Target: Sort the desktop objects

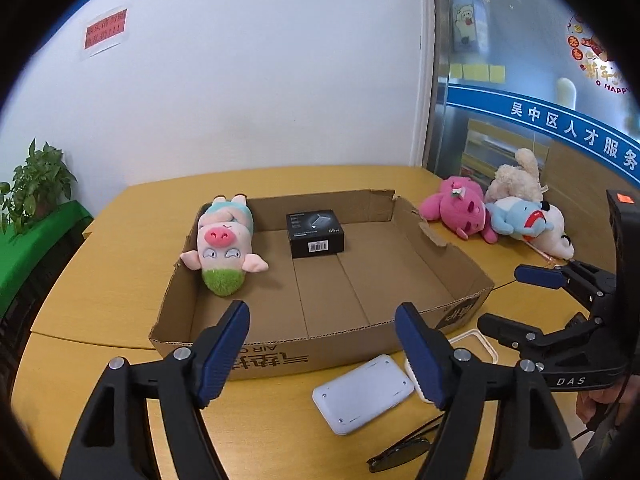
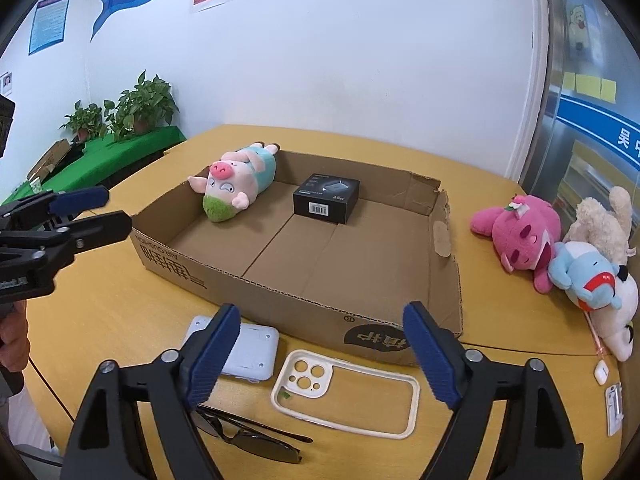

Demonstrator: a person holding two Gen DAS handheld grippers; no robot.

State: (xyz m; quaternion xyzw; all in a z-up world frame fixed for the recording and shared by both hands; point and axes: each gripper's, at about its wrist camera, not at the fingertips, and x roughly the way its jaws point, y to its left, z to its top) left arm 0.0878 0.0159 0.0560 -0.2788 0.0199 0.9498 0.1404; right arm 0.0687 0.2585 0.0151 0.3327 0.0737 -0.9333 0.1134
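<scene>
With both the left gripper [image 1: 324,354] and right gripper [image 2: 320,354] spread and empty, the near phone case [image 2: 346,392] is best pinched across its rim and lifted into the cardboard tray [image 2: 448,240].

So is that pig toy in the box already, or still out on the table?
In. The pig toy lies on its back inside the cardboard box, in the far left corner, near the black carton.
</scene>
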